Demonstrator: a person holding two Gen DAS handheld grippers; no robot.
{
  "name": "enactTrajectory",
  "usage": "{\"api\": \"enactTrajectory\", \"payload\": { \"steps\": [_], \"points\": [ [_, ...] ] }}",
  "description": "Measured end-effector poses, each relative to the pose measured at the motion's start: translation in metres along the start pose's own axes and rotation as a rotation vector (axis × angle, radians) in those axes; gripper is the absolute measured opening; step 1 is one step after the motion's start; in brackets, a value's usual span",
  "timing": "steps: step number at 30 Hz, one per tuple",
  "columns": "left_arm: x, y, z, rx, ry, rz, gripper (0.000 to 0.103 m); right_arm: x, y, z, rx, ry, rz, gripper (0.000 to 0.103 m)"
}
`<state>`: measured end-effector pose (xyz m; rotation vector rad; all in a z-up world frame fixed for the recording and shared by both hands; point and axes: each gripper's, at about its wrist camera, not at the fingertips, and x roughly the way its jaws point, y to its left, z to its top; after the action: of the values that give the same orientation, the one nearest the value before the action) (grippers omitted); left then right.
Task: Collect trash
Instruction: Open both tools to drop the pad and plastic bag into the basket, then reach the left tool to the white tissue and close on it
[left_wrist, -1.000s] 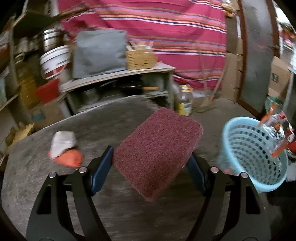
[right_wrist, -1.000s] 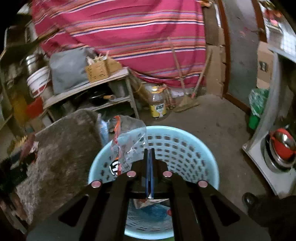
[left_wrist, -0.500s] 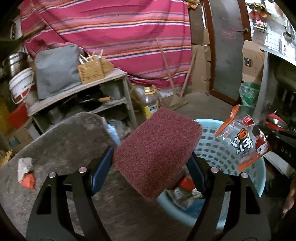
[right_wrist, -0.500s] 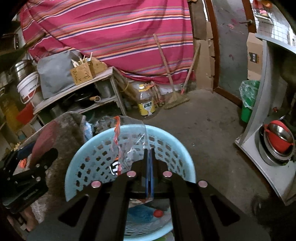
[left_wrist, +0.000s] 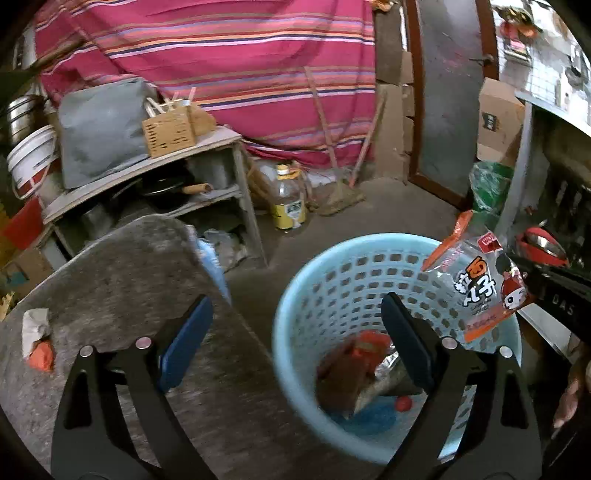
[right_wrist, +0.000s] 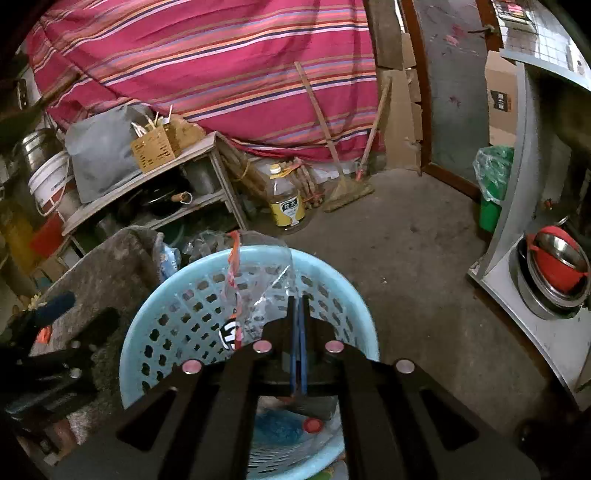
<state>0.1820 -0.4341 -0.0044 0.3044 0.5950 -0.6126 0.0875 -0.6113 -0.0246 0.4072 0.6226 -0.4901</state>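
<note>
Basket filling, tabletop not yet clear

My left tool (left_wrist: 295, 332) gapes empty over the pale blue perforated plastic basket (left_wrist: 332, 280); my right tool (right_wrist: 297, 321) pinches a clear printed snack wrapper (right_wrist: 258, 295) above it; crumpled white-and-orange scrap (left_wrist: 37, 339) waits on the grey tabletop (left_wrist: 122, 273).

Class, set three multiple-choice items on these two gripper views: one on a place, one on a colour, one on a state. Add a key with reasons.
1. Where does the snack wrapper hang?
A. on the table
B. over the basket
C. on the shelf

2. What colour is the basket?
A. light blue
B. green
C. red

3. How is the left gripper?
A. shut on a sponge
B. shut on a bottle
C. open, holding nothing

Key: 1 B, the right gripper pinches the wrapper above the basket's rim. 2 A, its perforated wall is light blue in both views. 3 C, its fingers stand wide apart with nothing between them.
</note>
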Motion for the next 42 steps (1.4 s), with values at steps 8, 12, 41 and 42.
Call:
{"api": "enactTrajectory", "payload": {
  "steps": [8,12,41,42],
  "points": [
    [-0.034,0.088,-0.019,-0.056,-0.024,0.154,0.097,0.014,0.041,-0.004,-0.090,0.055,-0.027,0.005],
    [-0.045,0.145,-0.030,-0.089,-0.014,0.249,0.098,0.018,0.054,-0.006,-0.100,0.058,-0.054,0.075],
    [-0.004,0.368,-0.084,-0.256,0.091,0.444,0.096,0.034,0.273,-0.036,-0.326,0.003,0.121,0.094],
    [0.001,0.369,-0.082,-0.249,0.095,0.441,0.095,0.036,0.277,-0.037,-0.332,0.003,0.125,0.094]
  ]
}}
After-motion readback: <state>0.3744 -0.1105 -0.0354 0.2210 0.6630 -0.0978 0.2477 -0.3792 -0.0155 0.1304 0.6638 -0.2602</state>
